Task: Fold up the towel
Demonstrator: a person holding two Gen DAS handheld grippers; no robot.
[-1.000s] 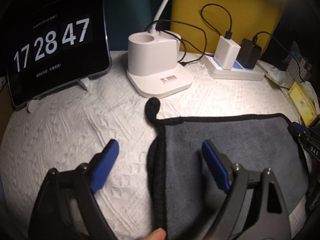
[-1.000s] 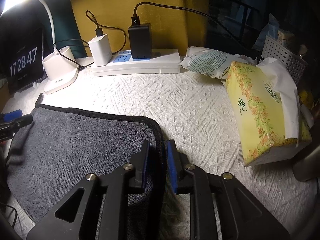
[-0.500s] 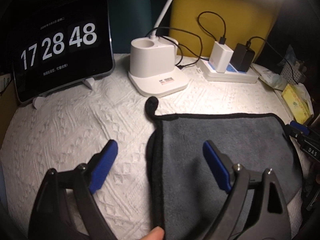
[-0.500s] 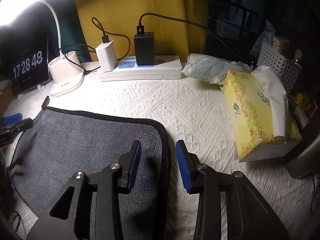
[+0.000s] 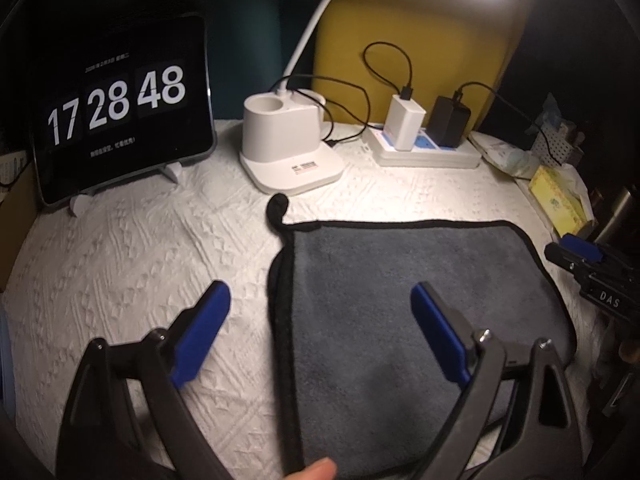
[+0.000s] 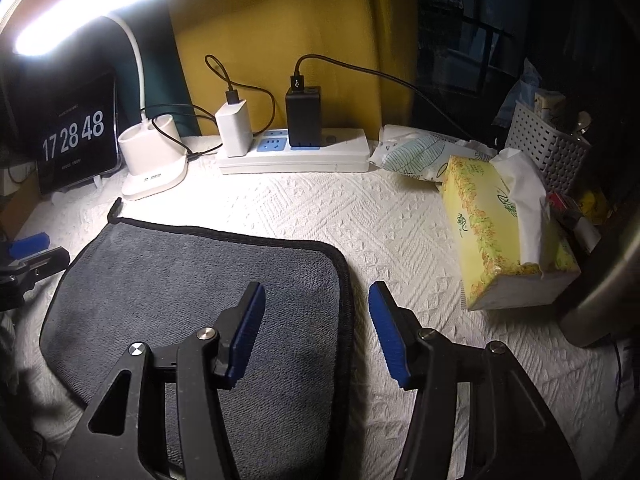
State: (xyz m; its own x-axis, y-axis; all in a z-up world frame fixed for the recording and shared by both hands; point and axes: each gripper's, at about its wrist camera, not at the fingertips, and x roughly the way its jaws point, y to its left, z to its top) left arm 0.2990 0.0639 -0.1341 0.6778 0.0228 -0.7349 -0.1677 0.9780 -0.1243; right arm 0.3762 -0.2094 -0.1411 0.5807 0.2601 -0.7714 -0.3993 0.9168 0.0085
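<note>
A grey towel [image 5: 400, 300] with black trim lies folded flat on the white textured tablecloth [image 5: 140, 260]; it also shows in the right wrist view [image 6: 192, 280]. A black hanging loop [image 5: 277, 206] sticks out at its far left corner. My left gripper [image 5: 320, 320] is open above the towel's left edge, holding nothing. My right gripper [image 6: 316, 320] is open above the towel's right edge, holding nothing. The right gripper's tip shows at the right of the left wrist view [image 5: 580, 252].
At the back stand a tablet clock [image 5: 120, 108], a white lamp base [image 5: 288, 148] and a power strip [image 5: 424, 148] with chargers and cables. A yellow tissue box [image 6: 500, 232], a tissue pack [image 6: 416, 152] and a white basket [image 6: 548, 148] sit at the right.
My right gripper has opened and let go of the towel's right edge. Both grippers have lifted and pulled back a little. The towel lies still.
</note>
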